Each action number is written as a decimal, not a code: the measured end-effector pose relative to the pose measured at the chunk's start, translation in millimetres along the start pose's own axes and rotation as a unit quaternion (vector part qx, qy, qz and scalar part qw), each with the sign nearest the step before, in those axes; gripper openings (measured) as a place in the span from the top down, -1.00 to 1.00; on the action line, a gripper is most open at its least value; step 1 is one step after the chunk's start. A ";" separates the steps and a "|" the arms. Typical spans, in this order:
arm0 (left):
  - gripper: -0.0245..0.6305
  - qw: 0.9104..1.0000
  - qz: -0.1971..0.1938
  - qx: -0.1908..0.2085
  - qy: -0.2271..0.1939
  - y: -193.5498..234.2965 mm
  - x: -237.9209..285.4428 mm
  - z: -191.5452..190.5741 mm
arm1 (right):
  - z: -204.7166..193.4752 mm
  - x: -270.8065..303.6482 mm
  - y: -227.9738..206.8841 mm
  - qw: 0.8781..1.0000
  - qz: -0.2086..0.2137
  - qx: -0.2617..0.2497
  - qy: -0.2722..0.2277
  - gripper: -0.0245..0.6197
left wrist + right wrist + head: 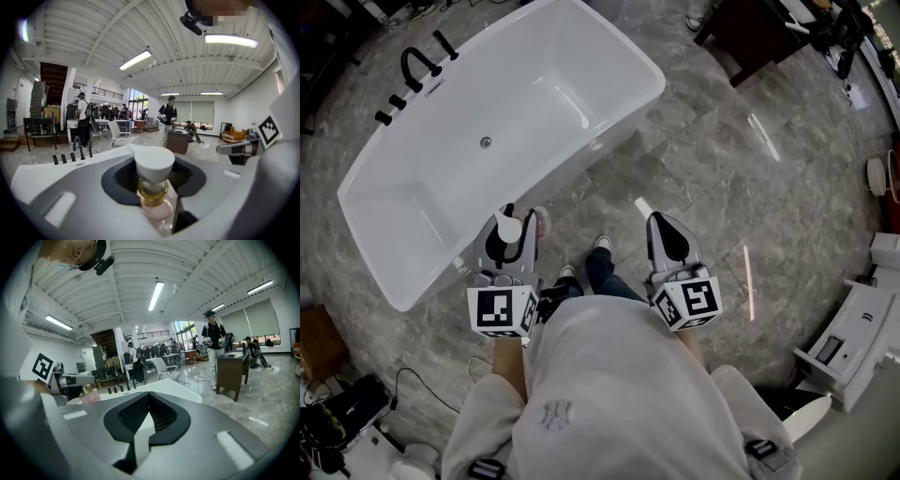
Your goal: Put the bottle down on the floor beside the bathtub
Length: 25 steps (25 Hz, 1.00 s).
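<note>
L pads [123, 177] are clamped on the bottle [154, 163], one each side of it just under the white cap. There's a gold collar below the cap, then a pale pink body that drops down out of sight between the jaws. The bottle stands roughly upright in the grip. The left gripper [510, 223] is held out in front of the person (me looking over their shoulder, more or less), its tip close by the near long side of the tub [534, 103], so the bottle is up in the air, not on the floor [722, 187].

R side: the right gripper [148, 397] has its jaws together at the tips w/ nothing in them. It's held about level w/ the left one, well apart from it, out over bare grey marble.

The person's shoes [601, 244] sit between the two grippers. The white tub runs diagonally, w/ a black faucet [418, 67] at its far rim and a drain in the basin. Beyond it is a dark desk [748, 37]. Other people [167, 117] stand further back in the room.
</note>
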<state>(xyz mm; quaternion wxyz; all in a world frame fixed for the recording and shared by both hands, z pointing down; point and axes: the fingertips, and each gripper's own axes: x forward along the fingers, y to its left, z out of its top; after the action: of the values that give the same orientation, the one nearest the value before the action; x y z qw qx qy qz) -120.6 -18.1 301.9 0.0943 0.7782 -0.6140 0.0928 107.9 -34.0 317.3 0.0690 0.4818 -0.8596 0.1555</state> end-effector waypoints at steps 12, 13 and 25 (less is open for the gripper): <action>0.34 1.000 -0.001 -0.002 -0.007 -12.8 60.9 14.0 | -0.4 17.3 -47.8 1.000 0.011 0.001 0.011 0.93; 0.34 1.000 -0.006 0.000 -0.007 -13.4 64.6 15.0 | -2.6 17.0 -49.5 1.000 0.009 0.004 0.012 0.93; 0.34 0.997 -0.073 0.018 0.001 -9.1 112.5 -2.1 | -25.9 30.8 -50.2 0.999 -0.020 0.023 0.031 0.93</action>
<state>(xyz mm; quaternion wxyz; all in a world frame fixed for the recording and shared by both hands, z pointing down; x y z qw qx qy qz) -86.1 -121.0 332.9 0.0869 0.8222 -0.5540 0.0973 133.5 -74.7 360.0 0.0878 0.4954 -0.8434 0.1886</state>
